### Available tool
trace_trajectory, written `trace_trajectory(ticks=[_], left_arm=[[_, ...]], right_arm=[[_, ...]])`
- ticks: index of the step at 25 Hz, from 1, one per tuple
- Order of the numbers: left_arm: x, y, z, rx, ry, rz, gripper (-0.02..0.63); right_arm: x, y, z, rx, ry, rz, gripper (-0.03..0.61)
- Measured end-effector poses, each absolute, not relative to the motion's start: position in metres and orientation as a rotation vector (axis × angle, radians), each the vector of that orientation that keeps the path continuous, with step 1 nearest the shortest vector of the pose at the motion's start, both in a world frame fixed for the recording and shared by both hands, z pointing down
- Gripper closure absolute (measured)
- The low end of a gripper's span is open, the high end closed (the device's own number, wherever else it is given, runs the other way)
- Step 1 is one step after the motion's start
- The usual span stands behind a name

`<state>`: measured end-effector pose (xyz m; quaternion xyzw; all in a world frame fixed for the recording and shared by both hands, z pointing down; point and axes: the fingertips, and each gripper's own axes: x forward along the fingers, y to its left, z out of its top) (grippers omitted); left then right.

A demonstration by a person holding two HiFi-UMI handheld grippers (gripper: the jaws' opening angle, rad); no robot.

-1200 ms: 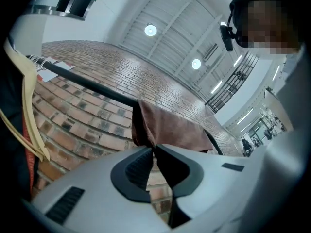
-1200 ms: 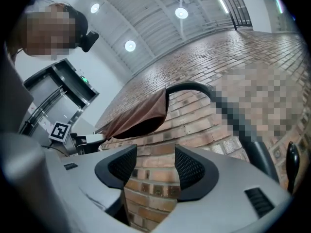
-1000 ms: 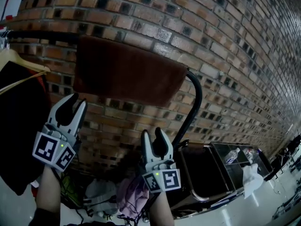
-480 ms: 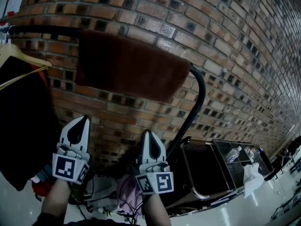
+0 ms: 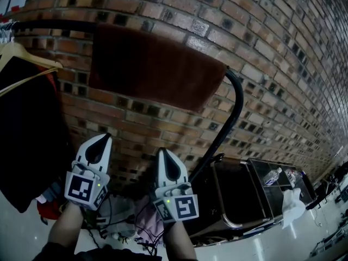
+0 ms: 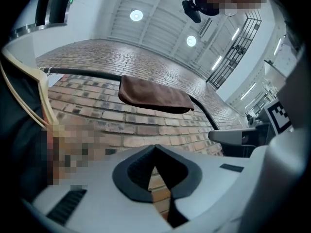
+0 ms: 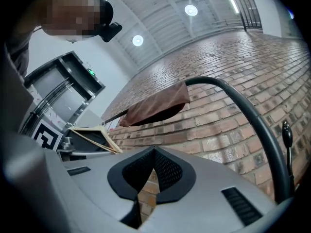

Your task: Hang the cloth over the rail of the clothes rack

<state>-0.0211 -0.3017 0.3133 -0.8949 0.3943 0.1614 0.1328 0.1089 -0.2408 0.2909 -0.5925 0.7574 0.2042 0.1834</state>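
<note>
Head view: cloth point(image 5: 155, 72) draped over rail point(image 5: 49, 26) at 12 o'clock, folded across it, so probably hanging by its own weight. Left gripper point(image 5: 103, 140) at 7 o'clock and right gripper point(image 5: 164, 155) at 6, well below, closed on nothing.

Left gripper view: jaws together, empty; cloth at 12.

Right gripper view: likewise closed, empty; cloth at 12 above jaws.

Left claw point(image 5: 102, 138) and right claw point(image 5: 163, 152) tilt upward side by side — jaws pressed together

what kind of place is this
Probably a large indoor hall or warehouse-type space: a bare brick wall, a high panelled ceiling with round lights, and a black clothes rack carrying a brown cloth.
</note>
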Motion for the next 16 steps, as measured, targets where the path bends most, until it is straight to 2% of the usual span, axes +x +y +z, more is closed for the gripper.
trace_trajectory(ticks=[16], left_arm=[[-0.006, -0.276, 0.31, -2.586, 1.118, 0.442, 0.601]], right_arm=[[0.11, -0.221, 0.297, -1.649, 2.2, 0.605, 0.563]])
